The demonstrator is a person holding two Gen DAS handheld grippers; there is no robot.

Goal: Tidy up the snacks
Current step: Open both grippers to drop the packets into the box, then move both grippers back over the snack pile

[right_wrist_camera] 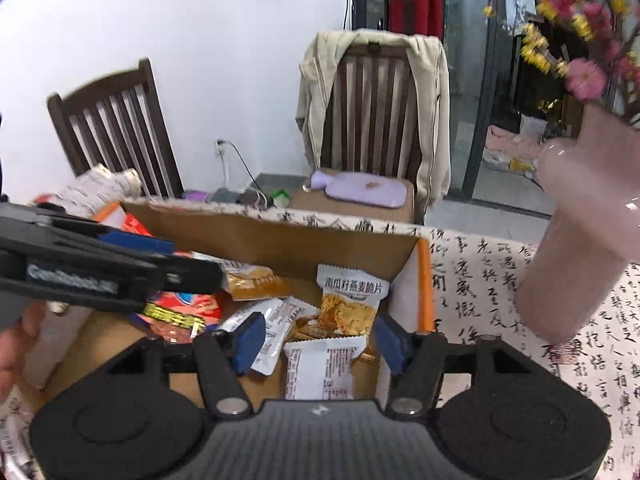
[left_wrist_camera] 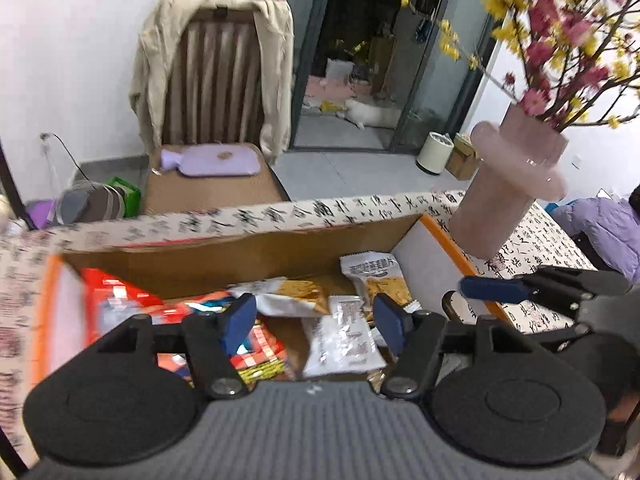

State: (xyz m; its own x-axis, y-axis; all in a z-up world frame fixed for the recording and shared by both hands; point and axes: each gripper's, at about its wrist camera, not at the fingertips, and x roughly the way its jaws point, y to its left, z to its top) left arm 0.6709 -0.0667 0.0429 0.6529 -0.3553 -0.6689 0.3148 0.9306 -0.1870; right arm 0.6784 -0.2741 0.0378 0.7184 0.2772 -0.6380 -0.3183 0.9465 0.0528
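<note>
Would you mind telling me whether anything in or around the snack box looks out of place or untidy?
The snack packets lie jumbled in the cardboard box, overlapping at odd angles rather than sorted. Beside the box, the pink vase appears tilted, though the fisheye lens may cause that. Nothing looks spilled or torn.

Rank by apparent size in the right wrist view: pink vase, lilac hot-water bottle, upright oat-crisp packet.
1. pink vase, though it is partly cut off at the frame edge.
2 and 3. lilac hot-water bottle and upright oat-crisp packet look alike; the bottle is farther, so unranked.
</note>
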